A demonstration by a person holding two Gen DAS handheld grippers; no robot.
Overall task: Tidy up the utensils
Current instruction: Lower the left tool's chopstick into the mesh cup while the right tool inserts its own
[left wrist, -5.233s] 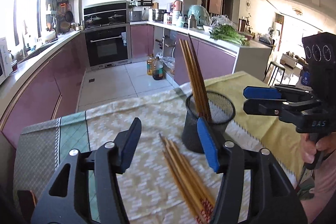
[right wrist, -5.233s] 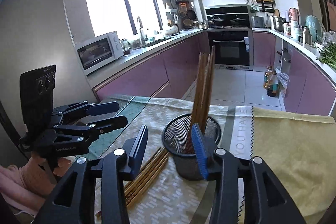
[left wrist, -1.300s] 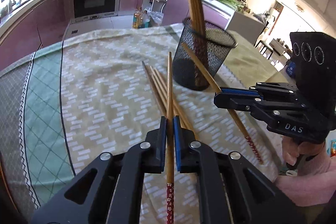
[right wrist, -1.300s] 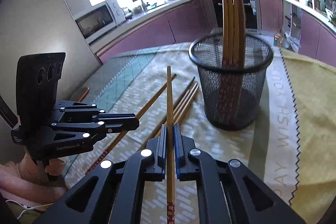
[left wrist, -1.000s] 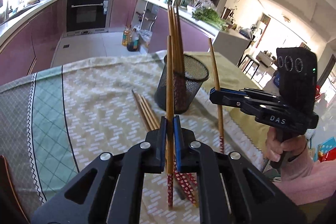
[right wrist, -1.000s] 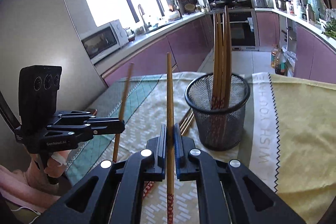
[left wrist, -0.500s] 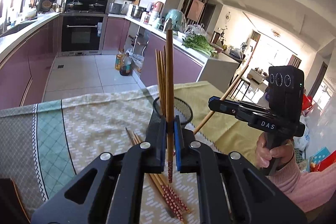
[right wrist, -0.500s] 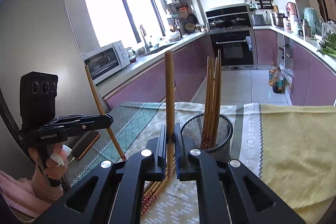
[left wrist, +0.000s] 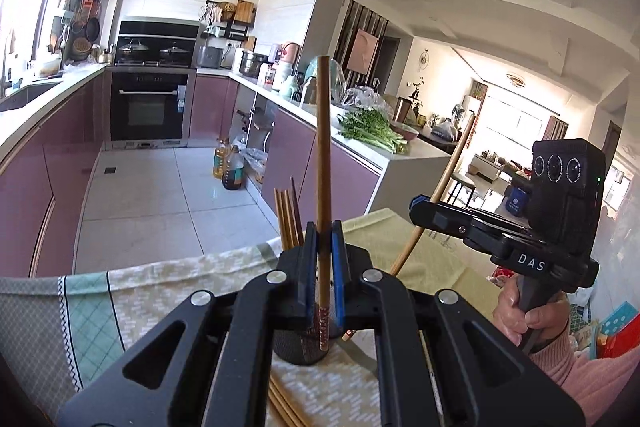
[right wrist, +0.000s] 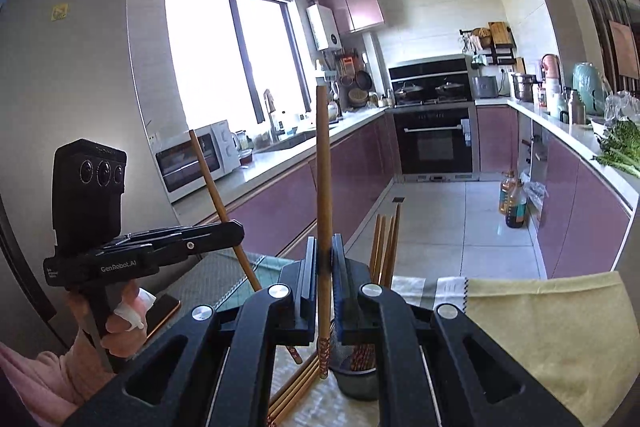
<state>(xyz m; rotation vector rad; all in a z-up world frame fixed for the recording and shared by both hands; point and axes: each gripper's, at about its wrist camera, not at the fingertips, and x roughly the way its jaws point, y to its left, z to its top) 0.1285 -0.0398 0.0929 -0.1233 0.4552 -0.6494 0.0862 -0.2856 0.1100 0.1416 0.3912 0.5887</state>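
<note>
Chopsticks [left wrist: 322, 163] were pinched upright, one between each gripper's fingers [left wrist: 310, 267], patterned ends hung just above the mesh holder [right wrist: 356, 385] below, evidently for dropping in.

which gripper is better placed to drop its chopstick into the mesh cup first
Probably the left. The left gripper holds its chopstick upright with the patterned end right over the mesh cup. In the right gripper, the chopstick ends just beside the rim.
</note>
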